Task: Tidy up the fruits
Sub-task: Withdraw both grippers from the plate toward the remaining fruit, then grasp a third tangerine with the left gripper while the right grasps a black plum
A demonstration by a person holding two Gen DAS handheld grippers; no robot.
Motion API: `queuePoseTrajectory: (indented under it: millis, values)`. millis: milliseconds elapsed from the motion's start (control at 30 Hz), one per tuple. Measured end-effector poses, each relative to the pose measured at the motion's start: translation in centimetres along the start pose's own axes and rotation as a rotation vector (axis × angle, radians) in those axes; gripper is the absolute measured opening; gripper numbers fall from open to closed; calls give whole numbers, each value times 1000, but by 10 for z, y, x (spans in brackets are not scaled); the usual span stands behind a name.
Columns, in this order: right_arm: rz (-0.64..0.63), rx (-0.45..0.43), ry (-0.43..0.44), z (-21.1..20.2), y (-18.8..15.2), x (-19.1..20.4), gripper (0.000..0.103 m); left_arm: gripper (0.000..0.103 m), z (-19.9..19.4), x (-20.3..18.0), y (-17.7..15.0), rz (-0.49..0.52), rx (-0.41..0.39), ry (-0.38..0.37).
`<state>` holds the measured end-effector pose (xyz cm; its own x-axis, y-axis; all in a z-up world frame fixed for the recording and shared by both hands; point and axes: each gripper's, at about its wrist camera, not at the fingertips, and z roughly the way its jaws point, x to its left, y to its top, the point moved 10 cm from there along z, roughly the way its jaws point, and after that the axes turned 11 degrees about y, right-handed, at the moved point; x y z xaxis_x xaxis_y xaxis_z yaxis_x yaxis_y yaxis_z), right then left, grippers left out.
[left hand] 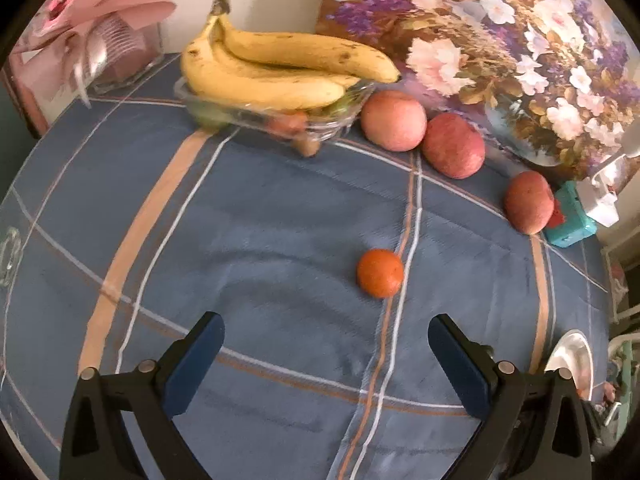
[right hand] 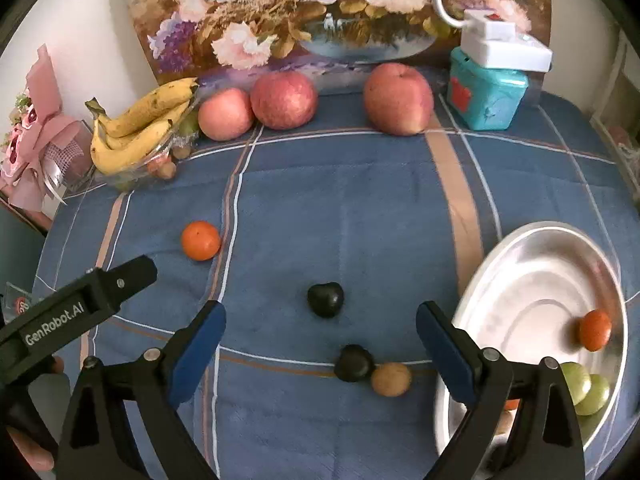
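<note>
**Fruit spread over a blue checked cloth**

A blue tablecloth (right hand: pixel 340 208) with tan and white stripes covers the table, and a flower painting (right hand: pixel 304 12) leans against the pale wall behind it. A pink bouquet (right hand: pixel 32 140) sits at the far left, a teal box (right hand: pixel 486 96) with a white charger (right hand: pixel 504 46) on it at the far right.

A glass dish (left hand: pixel 280 116) holds a bunch of bananas (left hand: pixel 276 72) over smaller fruit too blurred to name. A metal bowl (right hand: pixel 532 280) near the right gripper holds a small orange-red fruit (right hand: pixel 595 330) and two green ones (right hand: pixel 584 388).

Three red apples (right hand: pixel 282 100) line the back edge. A tangerine (left hand: pixel 380 273), round and bright orange, lies alone on the cloth ahead of the left gripper (left hand: pixel 326 360), whose jaws are spread wide and empty. The right gripper (right hand: pixel 320 352) is likewise spread and empty, with two dark fruits (right hand: pixel 326 299) and a brown one (right hand: pixel 391 379) between and just ahead of its fingers.
</note>
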<state>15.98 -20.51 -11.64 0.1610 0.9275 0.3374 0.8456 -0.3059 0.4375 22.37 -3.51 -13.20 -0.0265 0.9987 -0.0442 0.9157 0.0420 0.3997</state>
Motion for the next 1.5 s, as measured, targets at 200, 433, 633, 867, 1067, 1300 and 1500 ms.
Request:
queuePoseTrajectory:
  millis: [200, 433, 633, 867, 1067, 1300, 1500]
  values:
    - [5, 28, -16, 18, 1, -4, 85, 102, 13, -19, 9, 29, -6, -33]
    - [6, 64, -37, 36, -1, -9, 58, 79, 35, -40, 15, 103, -21, -36]
    - [17, 84, -43, 46, -6, -14, 45, 52, 53, -46, 18, 92, -19, -60]
    - [60, 59, -22, 47, -5, -20, 27, 37, 50, -54, 20, 96, -31, -89]
    - [64, 49, 1, 41, -4, -14, 26, 36, 40, -48, 19, 67, -27, -93]
    - [51, 31, -4, 10, -19, -9, 26, 36, 18, -38, 0, -13, 36, -115]
    - [30, 33, -37, -11, -42, -12, 26, 36, -13, -41, -22, -14, 42, -134]
